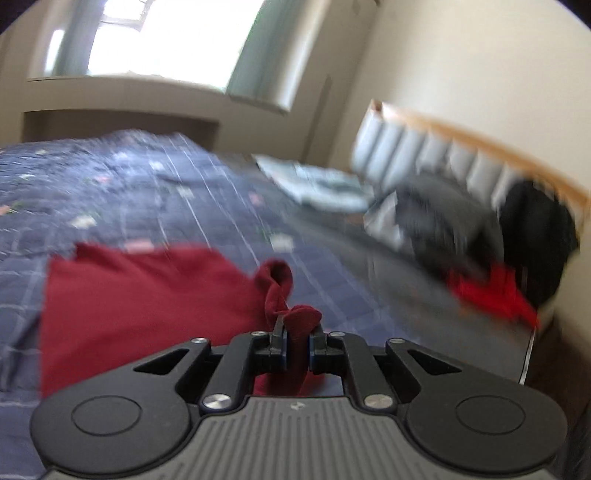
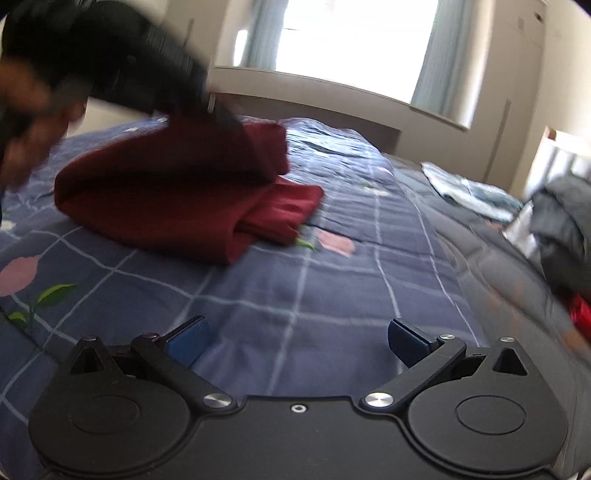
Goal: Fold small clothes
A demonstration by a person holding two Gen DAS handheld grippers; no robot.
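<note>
Maroon garment [image 1: 140,295], soft and limp, pinched at bunched corner by left gripper [image 1: 297,338]; right gripper [image 2: 297,341] spread, empty, lower centre.

Sunlit window [image 2: 354,33], cream walls [image 1: 480,74]

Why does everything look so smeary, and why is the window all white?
Left wrist view: the headboard and clothes pile are smeared by motion, while the left gripper stays sharp. Right wrist view: the hand at top left is blurred. In both, the window glares pure white.
</note>
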